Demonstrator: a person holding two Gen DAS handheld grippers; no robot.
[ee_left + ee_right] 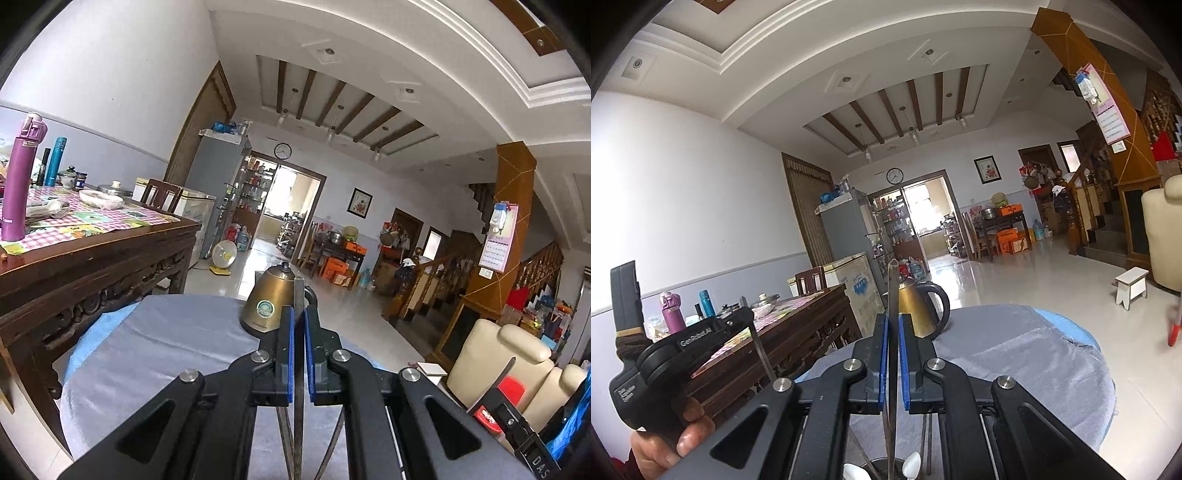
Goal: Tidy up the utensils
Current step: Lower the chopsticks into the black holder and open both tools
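My left gripper (299, 314) is shut on a thin flat metal utensil (298, 291) that stands upright between its blue pads (290, 350), tip poking above them. My right gripper (894, 322) is likewise shut on a long slim metal utensil (893, 284) held upright. Below the right gripper a dark holder (882, 463) shows white spoons (911, 463) and more metal handles (925, 439). In the right wrist view, the left gripper appears at the left, held by a hand (661, 443), its utensil (761, 354) hanging down.
Both grippers hover over a round table under a grey cloth (166, 350). A brass kettle (269, 306) stands at its far side. A carved wooden table (92, 266) with bottles and dishes is to the left; a cream armchair (509, 365) to the right.
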